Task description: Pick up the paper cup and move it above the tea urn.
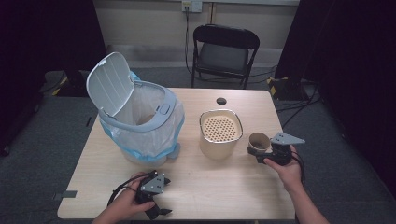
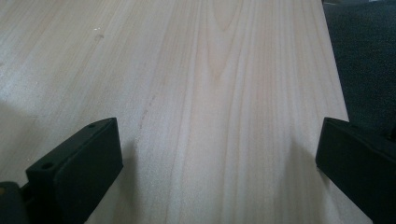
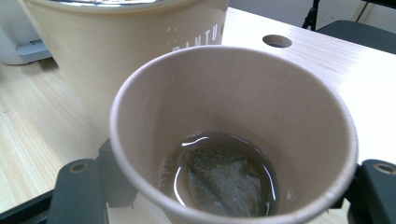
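Observation:
My right gripper (image 1: 262, 150) is shut on a brown paper cup (image 1: 259, 141) and holds it upright just right of the beige canister. Inside the paper cup (image 3: 233, 135) lies a tea bag (image 3: 224, 179) in a little liquid, with one black jaw on each side of the cup's wall. The beige canister (image 1: 220, 134) has a perforated strainer top and stands at the table's middle; its wall (image 3: 126, 51) rises right behind the cup. My left gripper (image 1: 156, 211) rests near the table's front edge, jaws wide apart over bare wood (image 2: 215, 116), holding nothing.
A white and grey bin (image 1: 140, 122) with a plastic liner and its lid raised stands at the left of the table (image 1: 210, 186). A round cable hole (image 1: 221, 101) sits near the far edge. A black folding chair (image 1: 224, 53) stands behind the table.

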The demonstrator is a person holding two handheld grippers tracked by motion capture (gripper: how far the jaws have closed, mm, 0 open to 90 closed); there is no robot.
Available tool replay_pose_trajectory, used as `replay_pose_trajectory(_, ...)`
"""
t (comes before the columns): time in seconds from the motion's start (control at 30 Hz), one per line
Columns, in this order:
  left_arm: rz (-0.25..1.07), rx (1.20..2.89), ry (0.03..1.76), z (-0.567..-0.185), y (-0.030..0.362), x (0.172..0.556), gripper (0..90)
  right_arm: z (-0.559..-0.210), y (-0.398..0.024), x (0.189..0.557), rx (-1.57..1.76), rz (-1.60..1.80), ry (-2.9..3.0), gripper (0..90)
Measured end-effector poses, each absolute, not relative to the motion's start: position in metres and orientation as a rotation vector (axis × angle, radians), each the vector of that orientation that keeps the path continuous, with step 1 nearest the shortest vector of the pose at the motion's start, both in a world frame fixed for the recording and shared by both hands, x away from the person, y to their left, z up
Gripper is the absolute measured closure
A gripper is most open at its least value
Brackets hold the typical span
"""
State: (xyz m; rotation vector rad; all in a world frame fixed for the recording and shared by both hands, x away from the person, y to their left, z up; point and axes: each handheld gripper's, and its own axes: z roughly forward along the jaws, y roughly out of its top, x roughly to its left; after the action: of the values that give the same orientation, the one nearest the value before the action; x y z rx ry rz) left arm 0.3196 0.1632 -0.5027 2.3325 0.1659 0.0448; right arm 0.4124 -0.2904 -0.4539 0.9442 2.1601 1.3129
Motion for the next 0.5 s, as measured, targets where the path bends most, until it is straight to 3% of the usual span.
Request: replay_pose_trajectory(0.5, 0.05, 2.334, 0.166, -0.503, 0.163, 0.32, 0.0, -0.447, -0.291, 0.439, 0.962, 1.297, 2.15, 27.1)
